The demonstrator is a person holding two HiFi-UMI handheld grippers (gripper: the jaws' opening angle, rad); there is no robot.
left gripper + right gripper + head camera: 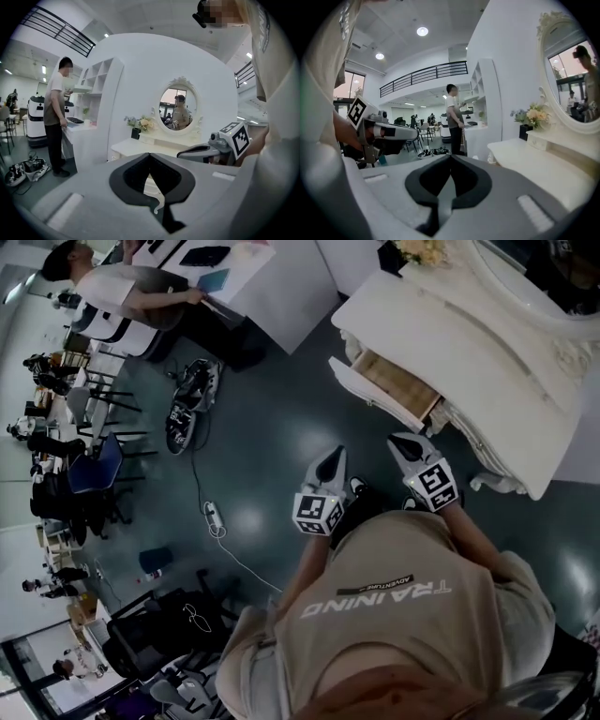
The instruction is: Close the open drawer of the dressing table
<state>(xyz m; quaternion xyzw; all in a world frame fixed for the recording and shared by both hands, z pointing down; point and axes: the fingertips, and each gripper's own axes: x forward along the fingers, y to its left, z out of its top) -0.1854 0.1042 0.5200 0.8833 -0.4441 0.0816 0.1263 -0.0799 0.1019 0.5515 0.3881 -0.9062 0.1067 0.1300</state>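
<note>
The white dressing table (469, 324) stands at the upper right of the head view. Its drawer (398, 385) is pulled out toward me, the wooden inside showing behind a white front panel (366, 395). My left gripper (334, 458) and right gripper (404, 442) hang side by side in the air just short of the drawer front, both shut and holding nothing. The left gripper view shows the left gripper (150, 155) pointing at the tabletop (136, 147) and oval mirror (178, 110). In the right gripper view, the right gripper (450, 157) has the tabletop (534, 161) on its right.
A vase of flowers (139, 123) sits on the tabletop. A person (141, 292) stands at a white counter (272, 287) at the back left. A cable with a power strip (214, 517) and bags (192, 399) lie on the dark floor. Chairs (94, 470) line the left side.
</note>
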